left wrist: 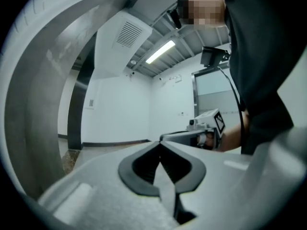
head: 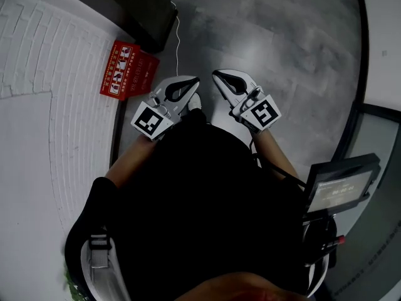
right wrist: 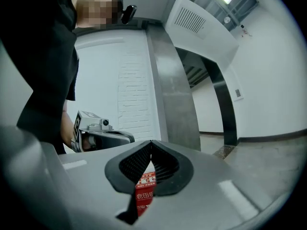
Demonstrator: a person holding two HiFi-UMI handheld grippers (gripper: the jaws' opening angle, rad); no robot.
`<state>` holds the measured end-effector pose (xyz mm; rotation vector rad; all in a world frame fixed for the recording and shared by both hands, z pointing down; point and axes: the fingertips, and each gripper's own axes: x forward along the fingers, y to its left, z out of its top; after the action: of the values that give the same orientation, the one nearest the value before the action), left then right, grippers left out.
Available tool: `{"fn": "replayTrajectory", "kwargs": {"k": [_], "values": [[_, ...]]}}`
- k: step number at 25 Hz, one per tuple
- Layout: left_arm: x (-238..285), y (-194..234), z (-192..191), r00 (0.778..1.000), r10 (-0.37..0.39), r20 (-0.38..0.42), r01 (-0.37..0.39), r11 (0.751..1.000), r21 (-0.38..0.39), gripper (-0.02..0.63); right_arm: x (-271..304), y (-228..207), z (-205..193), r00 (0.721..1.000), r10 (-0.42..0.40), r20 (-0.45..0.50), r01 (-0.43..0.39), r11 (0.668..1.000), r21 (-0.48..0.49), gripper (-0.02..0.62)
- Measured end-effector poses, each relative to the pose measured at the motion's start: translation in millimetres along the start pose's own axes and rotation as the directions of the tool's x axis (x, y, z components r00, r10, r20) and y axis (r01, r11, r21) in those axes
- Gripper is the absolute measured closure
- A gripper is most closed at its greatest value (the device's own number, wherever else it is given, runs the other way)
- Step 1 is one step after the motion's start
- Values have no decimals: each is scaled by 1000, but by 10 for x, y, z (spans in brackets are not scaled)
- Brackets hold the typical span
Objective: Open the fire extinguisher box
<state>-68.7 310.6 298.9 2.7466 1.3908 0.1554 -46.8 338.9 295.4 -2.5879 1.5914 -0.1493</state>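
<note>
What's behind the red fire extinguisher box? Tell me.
The white brick wall rises right behind the red fire extinguisher box, with a dark column beside it. Whether box and wall touch is hidden by the box itself.

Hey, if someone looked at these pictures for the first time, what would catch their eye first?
The red fire extinguisher box stands out most, at the foot of the white brick wall in the head view's upper left. Next come the left gripper and right gripper, both shut and empty, side by side at that view's middle with their tips close together.
</note>
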Motion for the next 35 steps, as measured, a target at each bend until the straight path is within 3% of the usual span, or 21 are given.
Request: {"fn": "replayTrajectory", "kwargs": {"k": [5, 10, 14, 17, 19, 22, 24, 30, 35], "values": [[-8, 619, 102, 999, 26, 38, -26, 1000, 4, 606, 564, -191, 46, 998, 47, -44, -48, 999, -21, 586], [-58, 1208, 171, 989, 140, 55, -140, 990, -8, 606, 1121, -415, 150, 983, 163, -80, -167, 985, -52, 586], [-137, 1621, 246, 968, 244, 63, -243, 970, -23, 607, 1549, -545, 168, 957, 266, -113, -274, 960, -63, 586], [-236, 1878, 222, 940, 335, 57, -335, 942, -18, 606, 1864, -570, 149, 920, 369, -130, -378, 924, -51, 586], [-312, 2045, 195, 899, 435, 48, -434, 900, -33, 606, 2080, -583, 110, 870, 468, -154, -478, 878, -34, 586], [-471, 2254, 206, 797, 602, 41, -600, 798, -52, 607, 2371, -542, 87, 764, 624, -167, -633, 774, 0, 586], [-540, 2311, 227, 738, 674, 40, -671, 739, -62, 606, 2468, -503, 99, 704, 689, -173, -697, 717, 15, 586], [-660, 2318, 282, 578, 815, 38, -809, 579, -100, 606, 2689, -308, 174, 528, 836, -149, -843, 537, 28, 586], [-896, 2144, 262, 417, 908, 29, -899, 417, -135, 606, 2673, -33, 109, 379, 913, -149, -916, 394, 82, 586]]}}
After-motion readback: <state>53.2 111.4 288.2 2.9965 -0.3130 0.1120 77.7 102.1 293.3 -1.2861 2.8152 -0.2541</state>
